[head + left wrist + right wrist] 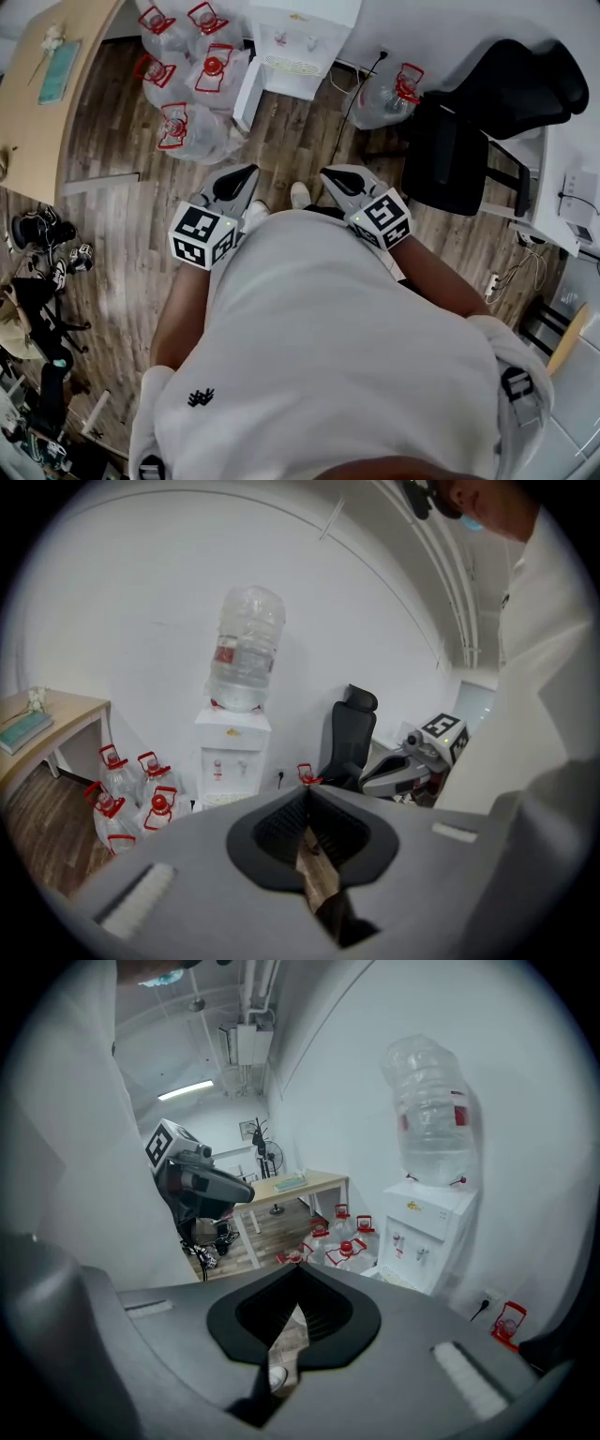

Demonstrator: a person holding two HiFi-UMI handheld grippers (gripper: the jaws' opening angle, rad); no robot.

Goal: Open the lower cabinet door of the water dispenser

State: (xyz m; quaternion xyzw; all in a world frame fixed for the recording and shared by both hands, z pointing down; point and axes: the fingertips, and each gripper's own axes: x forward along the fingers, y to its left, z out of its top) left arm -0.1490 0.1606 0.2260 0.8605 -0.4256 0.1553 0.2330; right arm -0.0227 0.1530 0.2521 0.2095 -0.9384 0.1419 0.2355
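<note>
In the head view the dispenser [300, 33] stands against the wall straight ahead, well apart from both claws, with jugs [192, 75] massed on the floor to its left and a chair [459, 141] to its right. The left gripper [247, 175] and right gripper [330, 175] are held at the person's chest, tips toed in toward each other and aimed forward and down. A white slab [247, 94] juts from the dispenser's left front corner toward the person, its long side running away from the wall. I take it for the lower door swung out on a hinge at that corner, though from straight above this is not certain. It lies on the left gripper's side, so that hand looks the nearer one. In the left gripper view the jaws meet at the tips with nothing between them, only a sliver of floor showing below. The dispenser [232, 752] sits left of their line, a white box with two taps and a clear bottle [246, 649] upended on top, its cabinet hidden behind the gripper's own body. In the right gripper view the jaws are likewise pressed together and empty. Here the dispenser [427, 1227] stands right of their line with its cabinet front cut off too, so neither claw view settles how the door hangs.
</note>
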